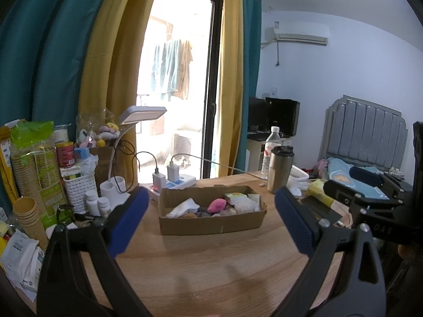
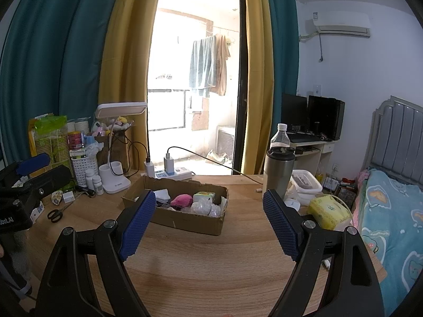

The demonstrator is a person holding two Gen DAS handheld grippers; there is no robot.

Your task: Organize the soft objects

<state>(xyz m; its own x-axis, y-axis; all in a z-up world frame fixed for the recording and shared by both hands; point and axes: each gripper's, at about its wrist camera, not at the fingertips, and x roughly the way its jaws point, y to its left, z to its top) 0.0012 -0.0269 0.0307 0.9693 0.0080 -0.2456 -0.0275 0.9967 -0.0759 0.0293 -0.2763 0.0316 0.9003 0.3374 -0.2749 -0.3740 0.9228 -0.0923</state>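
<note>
Both grippers hover over bare table (image 1: 211, 272), holding nothing: left gripper (image 1: 211, 222) spread wide, right gripper (image 2: 208, 224) spread wide.

Cardboard box (image 1: 211, 223) at 12 o'clock, soft items inside: white cloth (image 1: 183, 207), pink plush (image 1: 216, 205), bubble wrap (image 2: 205, 207).

Risk: light box slides or tips if finger catches torn rim.

Steel tumbler (image 1: 280, 169) at 1 o'clock, just beside box; wide sweep could topple it.

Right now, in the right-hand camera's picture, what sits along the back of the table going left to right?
White slotted basket → desk lamp → power strip with chargers → cardboard box of soft things → steel tumbler → yellow tissue pack.
</note>
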